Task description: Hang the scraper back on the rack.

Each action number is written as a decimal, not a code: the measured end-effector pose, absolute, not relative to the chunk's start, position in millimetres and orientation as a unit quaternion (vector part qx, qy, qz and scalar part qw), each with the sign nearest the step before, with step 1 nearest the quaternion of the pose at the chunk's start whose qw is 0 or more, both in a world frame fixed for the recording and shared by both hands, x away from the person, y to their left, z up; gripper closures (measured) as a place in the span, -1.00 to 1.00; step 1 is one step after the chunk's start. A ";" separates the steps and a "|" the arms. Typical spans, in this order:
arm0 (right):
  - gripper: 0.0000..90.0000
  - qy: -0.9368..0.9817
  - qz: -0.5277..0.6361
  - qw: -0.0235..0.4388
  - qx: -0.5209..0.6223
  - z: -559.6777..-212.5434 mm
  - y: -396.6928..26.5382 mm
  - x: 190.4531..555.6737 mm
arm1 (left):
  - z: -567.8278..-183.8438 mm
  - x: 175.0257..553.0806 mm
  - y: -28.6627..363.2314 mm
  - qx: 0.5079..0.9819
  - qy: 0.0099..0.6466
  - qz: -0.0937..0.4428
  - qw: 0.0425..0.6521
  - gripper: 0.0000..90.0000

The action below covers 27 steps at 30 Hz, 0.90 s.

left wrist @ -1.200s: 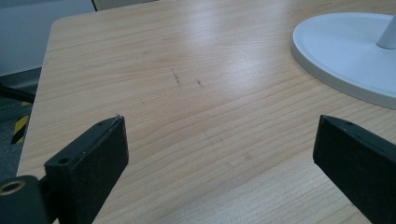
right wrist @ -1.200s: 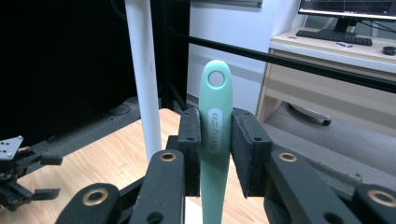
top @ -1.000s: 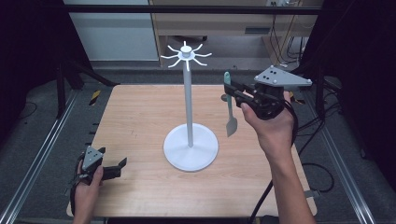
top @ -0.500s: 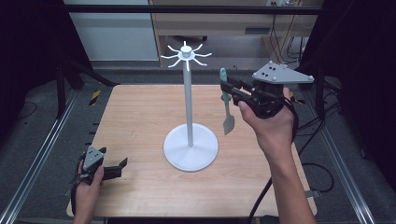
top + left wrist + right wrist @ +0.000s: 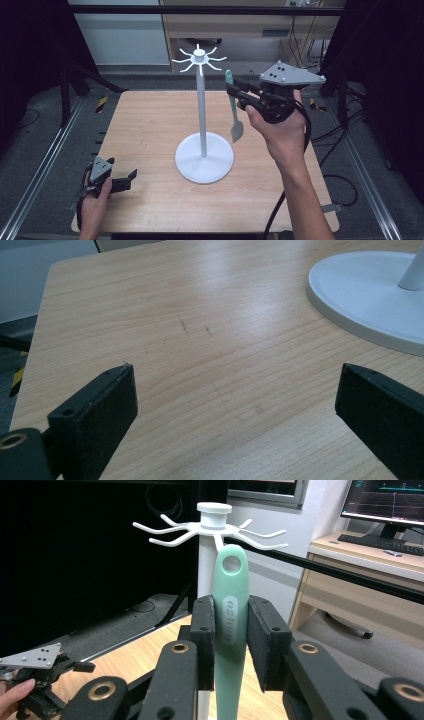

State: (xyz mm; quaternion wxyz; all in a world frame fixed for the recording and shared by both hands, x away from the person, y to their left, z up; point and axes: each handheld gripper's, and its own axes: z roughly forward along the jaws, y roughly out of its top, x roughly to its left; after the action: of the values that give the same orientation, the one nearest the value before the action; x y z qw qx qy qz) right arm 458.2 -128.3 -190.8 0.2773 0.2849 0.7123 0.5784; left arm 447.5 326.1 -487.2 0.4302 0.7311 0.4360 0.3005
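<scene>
A white stand [image 5: 202,105] with several hook arms at its top [image 5: 199,58] rises from a round base [image 5: 204,159] in the middle of the wooden table [image 5: 150,125]. My right gripper [image 5: 232,90] is shut on the handle of a pale green spatula [image 5: 233,107], held upright just right of the pole with its blade hanging down. In the right gripper view the spatula handle [image 5: 231,625], with a hole at its end, stands just below and in front of the hooks [image 5: 212,527]. My left gripper [image 5: 131,176] rests open at the table's near left corner, nothing between its jaws [image 5: 235,405].
The stand's white base [image 5: 370,295] lies ahead and to the right of the left gripper. Metal rails run along both table sides [image 5: 45,165]. A desk with a keyboard and monitor [image 5: 385,535] stands beyond the table. Cables trail on the floor at the right [image 5: 345,180].
My right hand has carried the spatula upward and a little toward the stand's top. The left gripper has stayed where it was.
</scene>
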 end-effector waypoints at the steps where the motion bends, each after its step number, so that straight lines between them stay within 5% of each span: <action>1: 0.65 0.712 0.578 0.277 0.285 -190.8 -128.3 458.2 | -487.2 447.5 326.1 0.731 0.436 0.300 0.430 -0.93; 27: 0.65 0.719 0.575 0.267 0.284 -186.7 -117.2 470.0 | -487.2 447.5 324.8 0.733 0.434 0.298 0.431 -0.93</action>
State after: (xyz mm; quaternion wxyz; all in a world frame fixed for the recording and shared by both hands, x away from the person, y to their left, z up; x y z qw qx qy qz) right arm 470.0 -117.2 -186.7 0.2669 0.2842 0.7191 0.5752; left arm 447.5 324.8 -487.2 0.4310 0.7329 0.4337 0.2983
